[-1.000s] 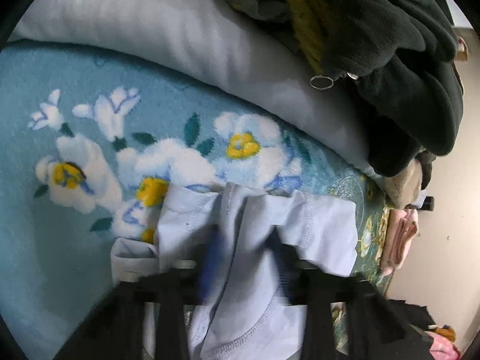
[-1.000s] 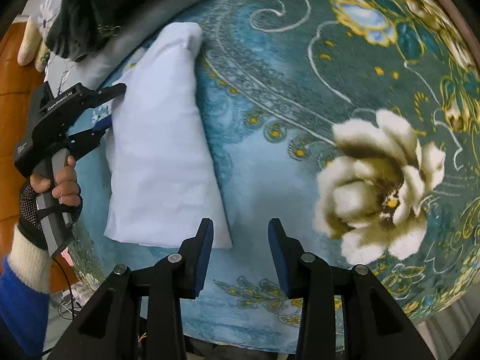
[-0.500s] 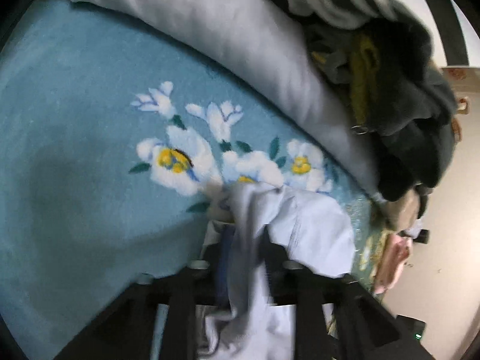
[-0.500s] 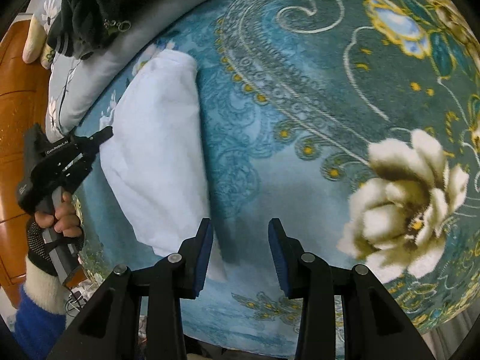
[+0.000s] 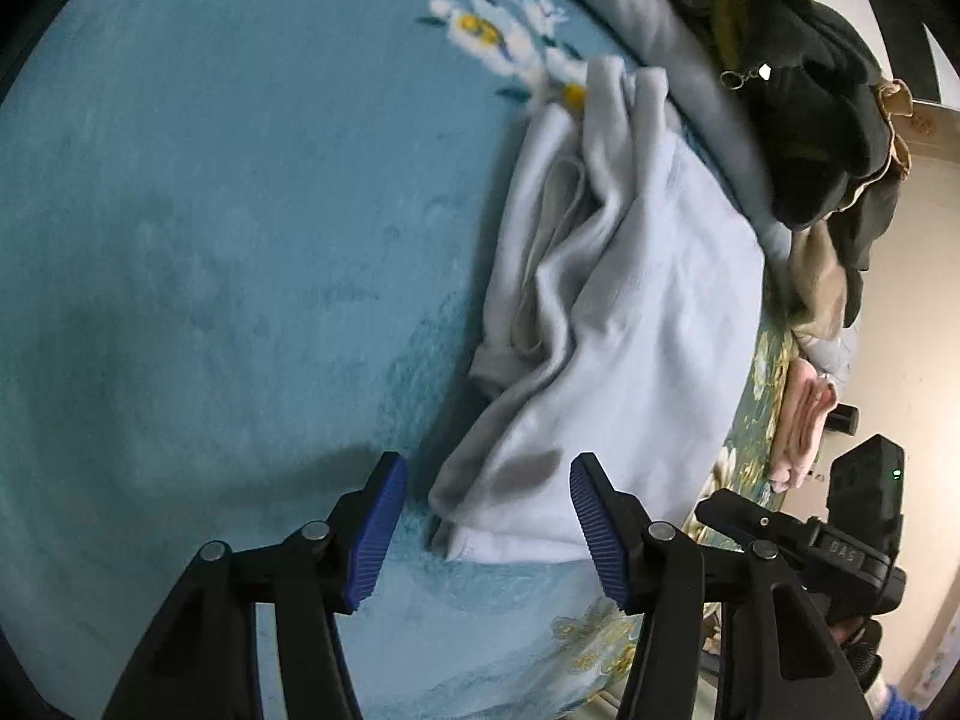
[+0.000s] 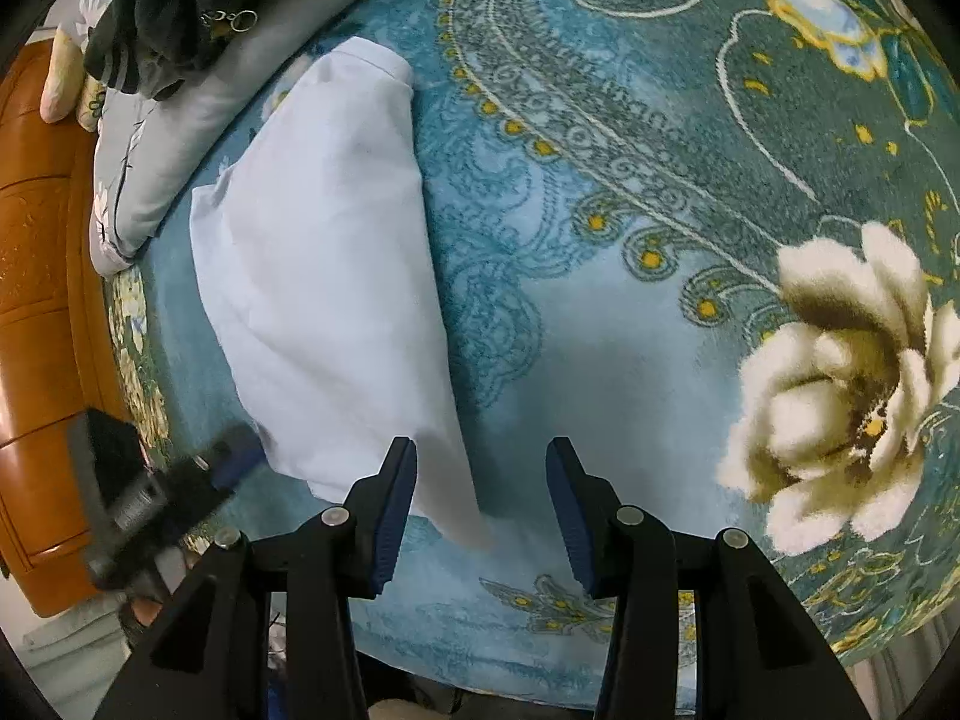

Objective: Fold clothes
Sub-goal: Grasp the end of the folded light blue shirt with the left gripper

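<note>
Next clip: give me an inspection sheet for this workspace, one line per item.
Surface: teal floral blanket.
Job's things: pale blue garment, folded long, lying flat, rumpled at its far end.
Clutter: dark clothes heaped on a grey pillow; pink cloth at the blanket's edge.
Grippers: left gripper open, jaws just opened, garment released; right gripper open, over the garment's near corner.
Cables: nothing seen.
Surroundings: wooden panel, pale wall.

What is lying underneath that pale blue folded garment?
The pale blue garment lies on a teal flowered blanket, which shows all around it. A white flower print peeks out at its far end. What the blanket itself covers is hidden.
</note>
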Motion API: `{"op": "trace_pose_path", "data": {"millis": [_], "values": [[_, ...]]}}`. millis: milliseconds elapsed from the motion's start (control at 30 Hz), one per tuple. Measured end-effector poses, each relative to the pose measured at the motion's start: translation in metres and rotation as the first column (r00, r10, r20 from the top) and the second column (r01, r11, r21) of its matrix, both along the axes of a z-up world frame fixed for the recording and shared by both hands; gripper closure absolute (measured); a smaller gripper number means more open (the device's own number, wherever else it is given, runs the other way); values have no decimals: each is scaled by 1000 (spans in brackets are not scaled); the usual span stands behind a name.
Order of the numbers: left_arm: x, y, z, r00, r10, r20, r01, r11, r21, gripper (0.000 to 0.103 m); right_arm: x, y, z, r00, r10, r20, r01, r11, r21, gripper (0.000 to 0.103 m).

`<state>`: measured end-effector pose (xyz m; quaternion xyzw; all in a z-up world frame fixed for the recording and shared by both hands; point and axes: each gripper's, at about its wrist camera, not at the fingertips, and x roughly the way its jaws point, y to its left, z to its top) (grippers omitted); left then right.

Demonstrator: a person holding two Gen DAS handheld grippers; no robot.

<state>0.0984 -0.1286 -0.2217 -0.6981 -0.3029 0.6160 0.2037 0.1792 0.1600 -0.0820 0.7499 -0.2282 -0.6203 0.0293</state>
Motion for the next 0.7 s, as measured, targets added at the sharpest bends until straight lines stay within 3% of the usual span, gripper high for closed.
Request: {"op": "trace_pose_path", "data": {"millis": [33, 100, 167, 333, 567, 700], "values": [[2, 0, 0, 1000, 2, -2, -2, 1000, -7, 60, 0, -2, 0, 1000, 1, 1, -1, 1000, 12, 57], [4, 0, 1, 1000, 0, -15, -1, 1000, -20, 87, 2, -3, 0, 1000, 6, 6, -6, 1000, 14, 57], [5, 0, 5, 999, -2, -33, 2, 1000, -16, 98, 4, -6, 0, 1000, 11, 9, -11, 1000, 8, 57], [27, -18, 32, 996, 68, -62, -63, 995, 78, 99, 8, -7, 5, 1000, 16, -8, -16, 1000, 9, 57], [43, -13, -10, 983, 172, 69, -175, 984, 41, 99, 15, -17, -5, 998, 56, 8, -55, 996, -65, 57], [39, -9, -7, 988, 146, 54, -148, 989, 22, 98, 17, -25, -19, 997, 73, 24, -72, 995, -63, 57]]}}
